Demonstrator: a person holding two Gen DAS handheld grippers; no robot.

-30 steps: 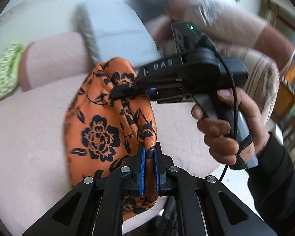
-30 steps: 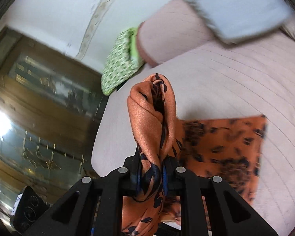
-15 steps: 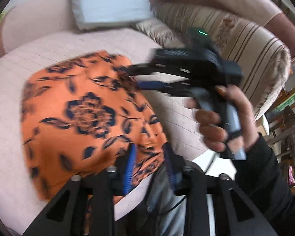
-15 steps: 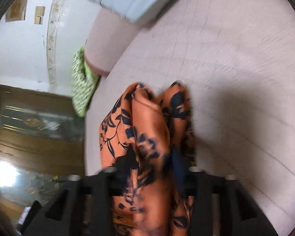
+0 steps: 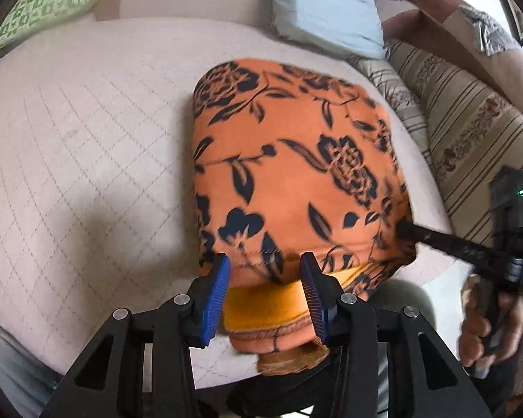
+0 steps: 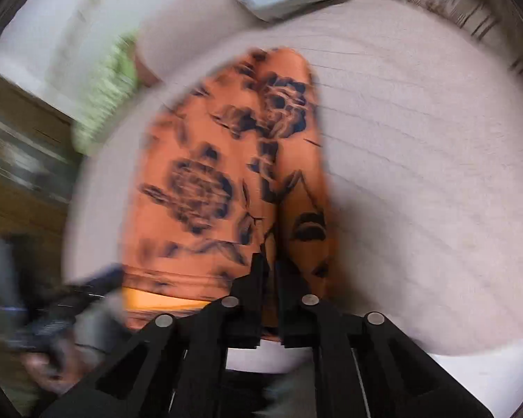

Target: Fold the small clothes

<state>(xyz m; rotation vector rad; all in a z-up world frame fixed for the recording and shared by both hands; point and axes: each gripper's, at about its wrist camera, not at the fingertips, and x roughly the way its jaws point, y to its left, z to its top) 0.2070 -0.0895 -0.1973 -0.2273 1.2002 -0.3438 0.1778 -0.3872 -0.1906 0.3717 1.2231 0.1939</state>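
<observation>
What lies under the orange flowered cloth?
The orange flowered cloth lies on a pale quilted cushion. At its near edge, lower folded layers show. Anything else beneath is covered.

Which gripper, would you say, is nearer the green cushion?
Left. The left gripper, jaws opening astride the orange cloth, is on the side of the green cushion; the right gripper is at the cloth's opposite edge, farther.

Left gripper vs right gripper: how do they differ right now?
The left gripper has its jaws apart and opening, blue pads clear of the orange floral cloth lying between them. The right gripper is shut, its tips on a ridge of the cloth; a pinch can't be confirmed. Both point down at the cloth's near edge.
</observation>
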